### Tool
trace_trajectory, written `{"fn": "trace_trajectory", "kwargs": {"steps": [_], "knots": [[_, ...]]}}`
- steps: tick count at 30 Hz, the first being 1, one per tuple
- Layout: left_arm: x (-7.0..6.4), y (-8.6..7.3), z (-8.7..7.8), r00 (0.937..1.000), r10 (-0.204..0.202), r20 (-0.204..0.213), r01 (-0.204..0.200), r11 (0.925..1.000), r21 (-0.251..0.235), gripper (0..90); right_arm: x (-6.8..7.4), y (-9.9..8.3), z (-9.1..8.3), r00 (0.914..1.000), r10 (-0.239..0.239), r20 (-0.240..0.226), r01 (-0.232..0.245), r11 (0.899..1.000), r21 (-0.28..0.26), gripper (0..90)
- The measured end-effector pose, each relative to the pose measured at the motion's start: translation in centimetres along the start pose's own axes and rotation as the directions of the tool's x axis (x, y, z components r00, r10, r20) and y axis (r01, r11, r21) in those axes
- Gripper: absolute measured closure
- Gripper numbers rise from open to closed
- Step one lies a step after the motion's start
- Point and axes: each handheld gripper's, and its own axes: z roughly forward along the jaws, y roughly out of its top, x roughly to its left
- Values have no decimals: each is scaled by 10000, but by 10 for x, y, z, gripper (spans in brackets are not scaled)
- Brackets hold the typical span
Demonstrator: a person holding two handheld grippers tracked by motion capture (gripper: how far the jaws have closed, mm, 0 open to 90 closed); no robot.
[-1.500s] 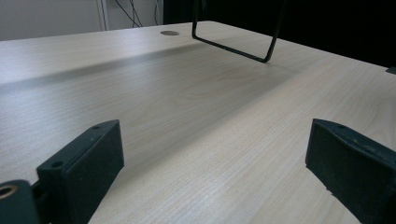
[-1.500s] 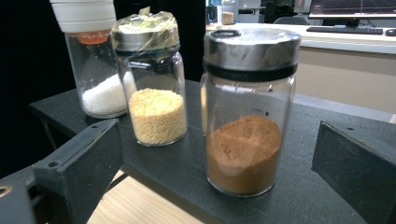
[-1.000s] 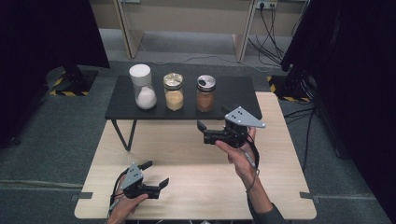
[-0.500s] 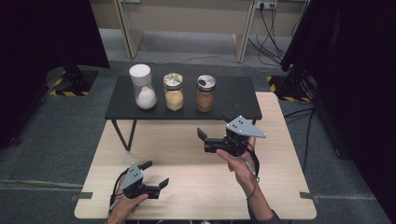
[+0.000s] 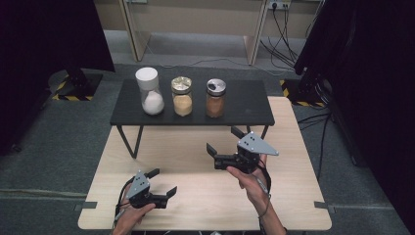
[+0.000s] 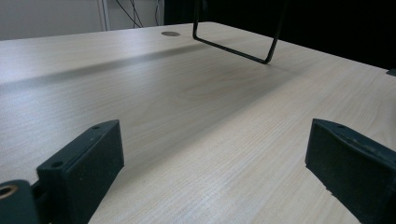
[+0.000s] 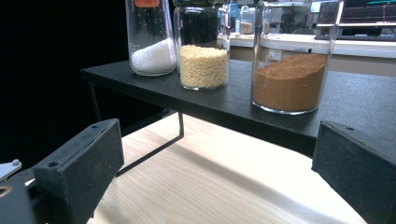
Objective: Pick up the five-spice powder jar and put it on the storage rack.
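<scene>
Three glass jars stand in a row on a low black shelf (image 5: 247, 106): a white-lidded jar of white powder (image 5: 149, 93), a jar of yellow grains (image 5: 182, 97) and a jar of brown powder (image 5: 216, 99). My right gripper (image 5: 222, 140) is held open above the wooden table (image 5: 195, 161), in front of the shelf and just below the brown jar, with nothing between its jaws. Its own view looks at the white powder jar (image 7: 152, 51), the yellow grains jar (image 7: 203, 60) and the brown powder jar (image 7: 287, 79). Near the table's front left, my left gripper (image 5: 164, 182) rests open and empty.
The shelf stands on thin black wire legs (image 6: 233, 49) across the back of the table. A round cable hole (image 6: 170, 33) sits in the tabletop. Dark curtains and stands with yellow-black bases (image 5: 73, 88) flank the table on grey carpet.
My right gripper has drawn back from the shelf toward the person and lowered a little, still open. The left gripper has not moved.
</scene>
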Motion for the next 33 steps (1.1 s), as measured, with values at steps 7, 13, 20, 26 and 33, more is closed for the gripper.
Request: {"fn": "trace_trajectory", "kwargs": {"steps": [7,13,20,26,33], "knots": [[0,0,0,10000,37,11,-37,10000,16,37,4,-5,1,9999,-53,-108,54,10000,48,23],[0,0,0,10000,63,12,-63,10000,11,37,7,-11,3,9998,-58,-178,60,9999,117,23],[-1,0,0,10000,95,16,-95,10000,11,37,10,-15,3,9996,-78,-268,81,9999,106,23],[-1,0,0,9999,124,26,-124,9999,28,36,11,-20,2,9996,-111,-272,114,9999,79,23],[-1,0,0,9999,132,28,-132,9999,26,37,13,-27,3,9994,-122,-330,130,9996,242,23]]}}
